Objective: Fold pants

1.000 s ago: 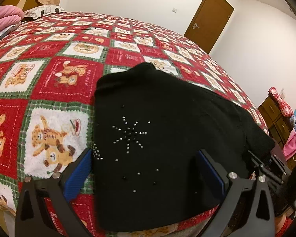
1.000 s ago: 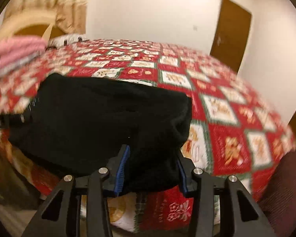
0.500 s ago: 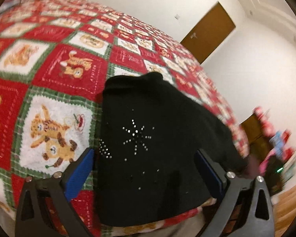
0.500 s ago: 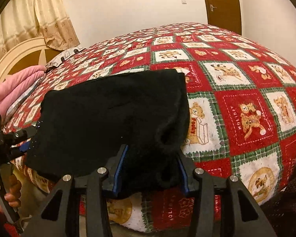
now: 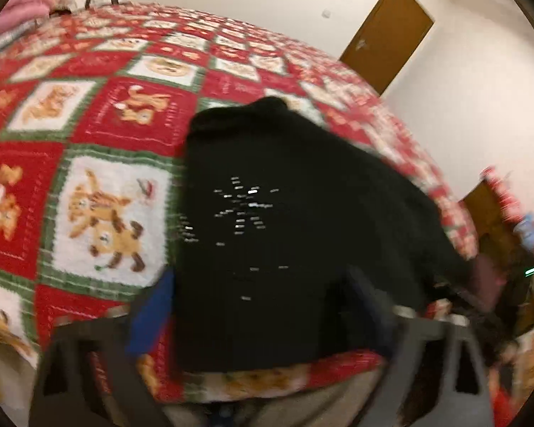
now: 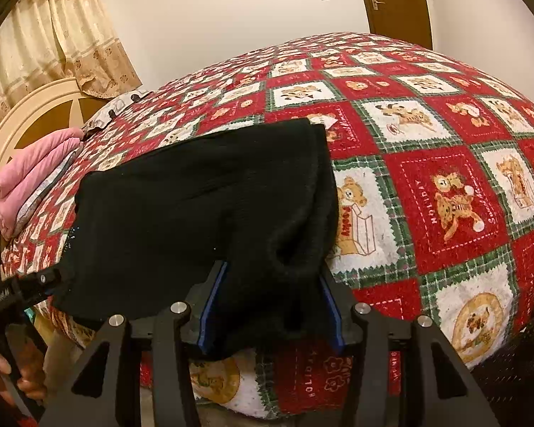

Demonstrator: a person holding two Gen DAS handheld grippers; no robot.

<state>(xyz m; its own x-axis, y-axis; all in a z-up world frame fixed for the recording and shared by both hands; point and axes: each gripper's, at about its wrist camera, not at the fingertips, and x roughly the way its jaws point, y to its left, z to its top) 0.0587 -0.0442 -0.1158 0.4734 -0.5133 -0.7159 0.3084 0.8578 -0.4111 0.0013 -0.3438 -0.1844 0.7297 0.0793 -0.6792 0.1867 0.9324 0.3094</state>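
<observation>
Black pants (image 5: 295, 235) with a small rhinestone star lie folded on the red patchwork bedspread (image 5: 99, 135), near the bed's front edge. My left gripper (image 5: 263, 302) is open, its blue pads wide apart over the pants' near edge; this view is motion-blurred. In the right wrist view the same pants (image 6: 203, 206) lie in a wide rectangle. My right gripper (image 6: 272, 306) has its pads on either side of the thick folded end of the pants, which fills the gap between them. The left gripper (image 6: 21, 291) shows at the far left there.
A pink folded blanket (image 6: 32, 178) lies by the headboard (image 6: 28, 114). A brown door (image 6: 395, 0) is in the far wall. A dresser with clothes (image 5: 509, 213) stands at the right of the bed. The bed's front edge (image 6: 302, 373) drops off just below the grippers.
The left gripper has swung and the view has become blurred; its pads stay wide apart. The right gripper stays on the folded end of the pants, now seen from slightly closer.
</observation>
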